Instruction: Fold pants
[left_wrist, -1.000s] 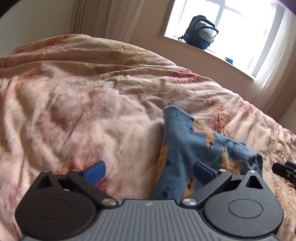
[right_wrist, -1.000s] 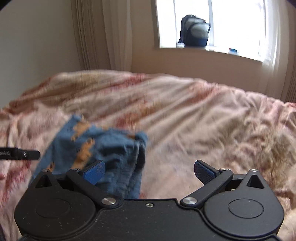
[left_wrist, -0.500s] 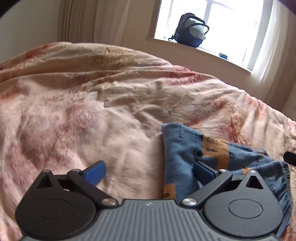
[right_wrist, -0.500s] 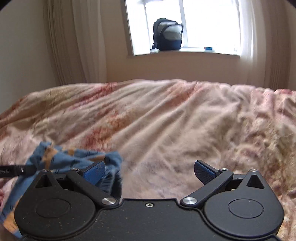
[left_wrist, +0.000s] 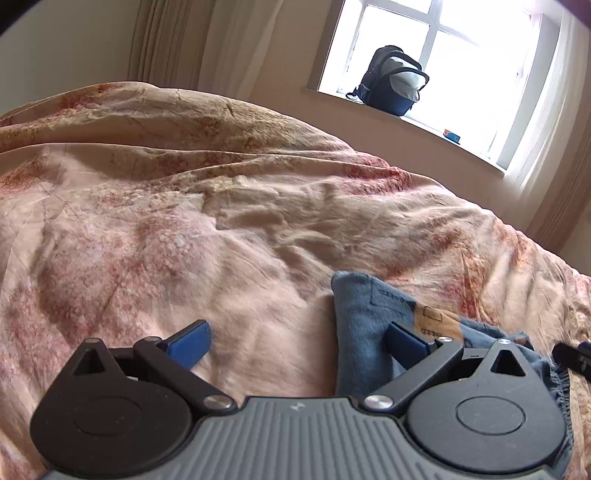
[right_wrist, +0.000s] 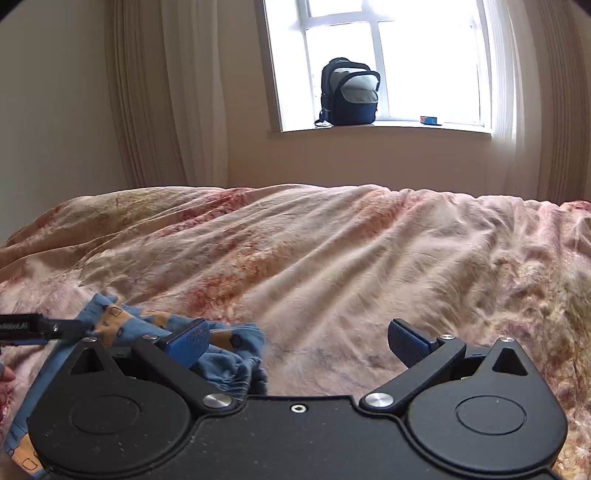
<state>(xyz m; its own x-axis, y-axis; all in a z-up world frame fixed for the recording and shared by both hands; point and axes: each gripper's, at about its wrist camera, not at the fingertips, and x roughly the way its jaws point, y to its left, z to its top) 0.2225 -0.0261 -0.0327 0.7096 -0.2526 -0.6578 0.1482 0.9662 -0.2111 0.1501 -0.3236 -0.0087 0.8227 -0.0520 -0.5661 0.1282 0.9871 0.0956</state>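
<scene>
Small blue pants (left_wrist: 364, 325) with orange prints lie folded on the bed, low and right in the left wrist view, partly behind my right finger there. My left gripper (left_wrist: 297, 341) is open and empty, just above the bedspread to the left of the pants. In the right wrist view the pants (right_wrist: 225, 360) lie at the lower left, their elastic waist by my left finger. My right gripper (right_wrist: 297, 339) is open and empty, to the right of the pants. The left gripper's tip (right_wrist: 40, 326) shows at that view's left edge.
A rumpled pink floral bedspread (left_wrist: 184, 229) covers the whole bed. Behind it are a wall, curtains (right_wrist: 155, 92) and a window sill with a dark backpack (right_wrist: 349, 94). The right gripper's tip (left_wrist: 572, 356) shows at the right edge of the left wrist view.
Both grippers have pulled back and tilted up, so the pants sit lower in both views and lie flatter on the bed. Both grippers stayed open.
</scene>
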